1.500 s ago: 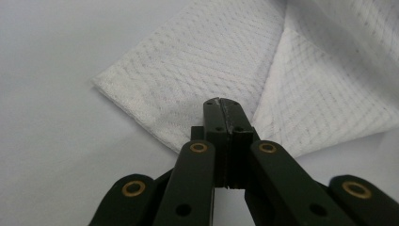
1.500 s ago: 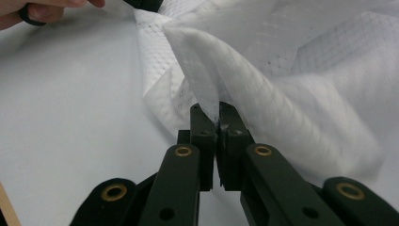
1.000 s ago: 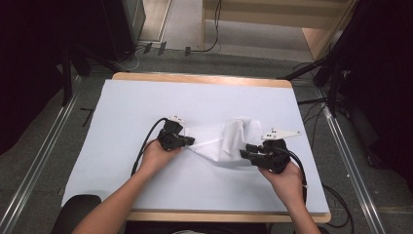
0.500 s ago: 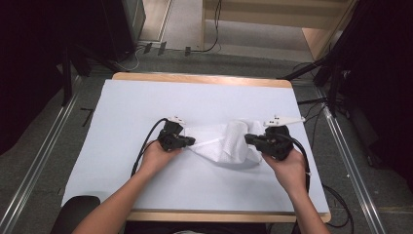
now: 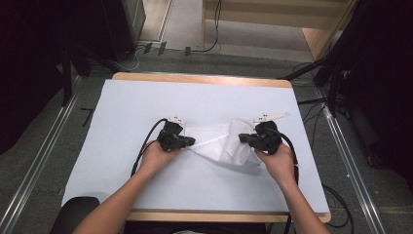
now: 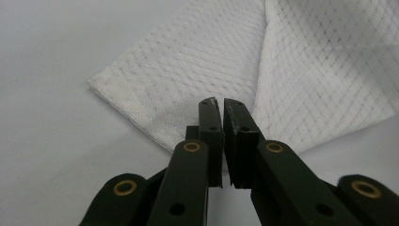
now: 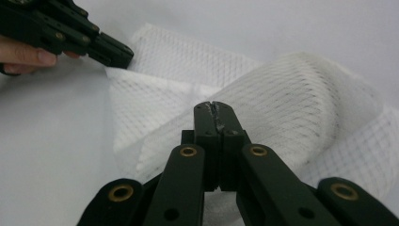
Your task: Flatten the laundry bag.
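Observation:
A white mesh cloth [image 5: 219, 144] lies crumpled at the middle of the pale-covered table [image 5: 146, 102]. My left gripper [image 5: 192, 141] pinches the cloth's left corner, jaws nearly together; in the left gripper view it [image 6: 221, 101] sits low over the cloth [image 6: 306, 70]. My right gripper [image 5: 242, 138] is shut on the cloth's right side, and a fold of cloth [image 7: 291, 103] arches up behind its jaws [image 7: 215, 106]. In the right gripper view the left gripper [image 7: 123, 52] shows at the far corner, held by a hand [image 7: 23, 54].
A black cable [image 5: 144, 144] loops from the left gripper over the table's left half. The wooden table edge [image 5: 204, 78] runs along the far side. Metal rails [image 5: 34, 170] and dark equipment flank the table.
My right gripper has moved away from the person and slightly left, carrying the cloth's right side up and over. The left gripper has held its place.

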